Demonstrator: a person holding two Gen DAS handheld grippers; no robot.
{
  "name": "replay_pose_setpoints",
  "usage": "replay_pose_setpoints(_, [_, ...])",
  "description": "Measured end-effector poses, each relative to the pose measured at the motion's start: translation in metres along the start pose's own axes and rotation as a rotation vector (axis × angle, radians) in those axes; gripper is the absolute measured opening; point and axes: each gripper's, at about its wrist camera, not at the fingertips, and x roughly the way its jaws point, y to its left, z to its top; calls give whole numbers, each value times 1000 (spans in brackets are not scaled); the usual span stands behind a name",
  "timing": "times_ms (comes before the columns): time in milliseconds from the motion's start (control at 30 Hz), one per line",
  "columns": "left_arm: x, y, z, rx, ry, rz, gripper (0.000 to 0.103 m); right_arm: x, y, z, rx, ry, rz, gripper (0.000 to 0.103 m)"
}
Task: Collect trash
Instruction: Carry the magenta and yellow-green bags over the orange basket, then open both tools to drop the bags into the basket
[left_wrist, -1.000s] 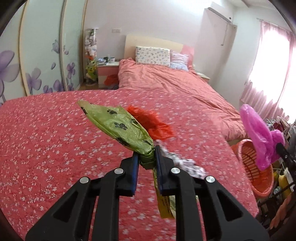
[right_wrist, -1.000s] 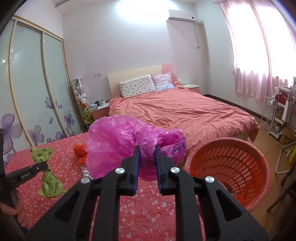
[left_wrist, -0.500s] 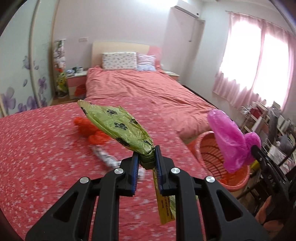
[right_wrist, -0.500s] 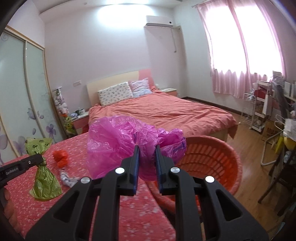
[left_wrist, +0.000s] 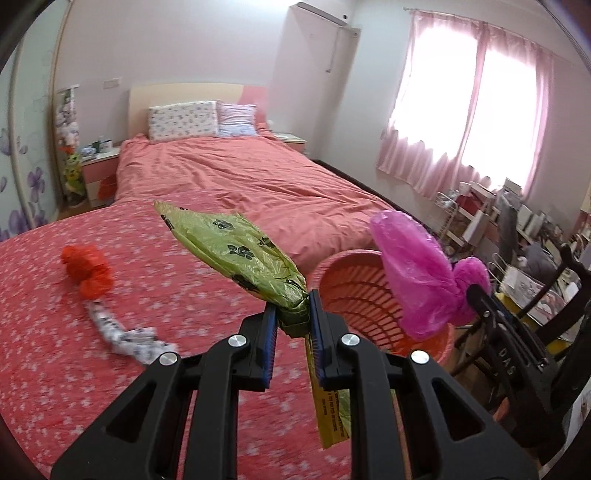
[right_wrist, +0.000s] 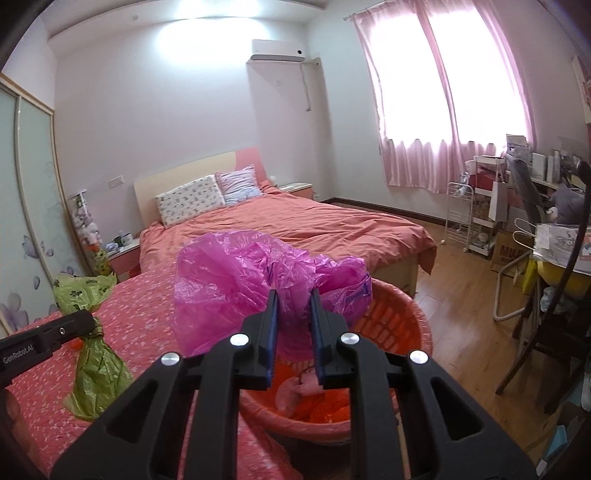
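- Right now I am mid-carry, a piece of trash in each tool, and I judge the step in hand to be the drop into the basket.
- Nearest, my left gripper (left_wrist: 290, 321) is pinched on the twisted neck of the green paw-print bag (left_wrist: 236, 254); the bag's body sticks up and away to the left, its tail hanging below the jaws.
- My right gripper (right_wrist: 291, 314) is clamped on the gathered middle of the pink plastic bag (right_wrist: 236, 284), which billows out above and ahead of the jaws.
- Just beyond, the orange basket (right_wrist: 417, 325) sits at the near bed's right edge; the pink bag hangs over its rim, and some scraps lie inside it.
- Next, I think the right jaws need to part over the basket's mouth, then the left tool must swing right until the green bag is above it too.
- Farther left on the flowered spread, a red crumpled bag (left_wrist: 86, 271) and a printed paper wad (left_wrist: 129, 332) lie uncollected.
- Both tools point level toward the far bed (left_wrist: 240, 177).
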Motion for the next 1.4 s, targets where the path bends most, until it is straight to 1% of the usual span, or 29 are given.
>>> replay_pose_setpoints(167, [15, -19, -1, 31, 6, -47, 17, 8, -14, -1, 16, -4, -30, 17])
replay_pose_setpoints(567, [48, -54, -4, 73, 42, -104, 17, 29, -44, -1, 67, -2, -78, 17])
replay_pose_setpoints(833, [65, -66, -1, 96, 50, -135, 17, 44, -57, 5, 88, -8, -81, 17])
replay_pose_setpoints(1100, [88, -73, -1, 102, 76, -163, 17, 63, -67, 10, 106, -1, -78, 18])
replay_pose_setpoints(1133, [90, -73, -2, 102, 80, -167, 18, 66, -69, 9, 110, 3, -74, 18])
replay_pose_setpoints(1200, [96, -73, -3, 100, 93, -158, 20, 75, -73, 10, 122, 19, -60, 22])
replay_pose_setpoints(1233, [99, -72, -4, 94, 100, -155, 27, 77, -71, 8, 128, 24, -57, 22])
replay_pose_setpoints(1267, [102, -70, -6, 84, 110, -153, 38, 80, -72, 7, 135, 32, -53, 24])
replay_pose_setpoints(1300, [103, -67, -7, 76, 115, -140, 42, 83, -74, 7, 139, 38, -53, 27])
replay_pose_setpoints(1333, [104, -65, -8, 69, 118, -128, 45, 85, -75, 6, 141, 41, -55, 29])
replay_pose_setpoints(1400, [106, -56, -11, 59, 135, -106, 46, 88, -78, 4, 147, 48, -55, 37])
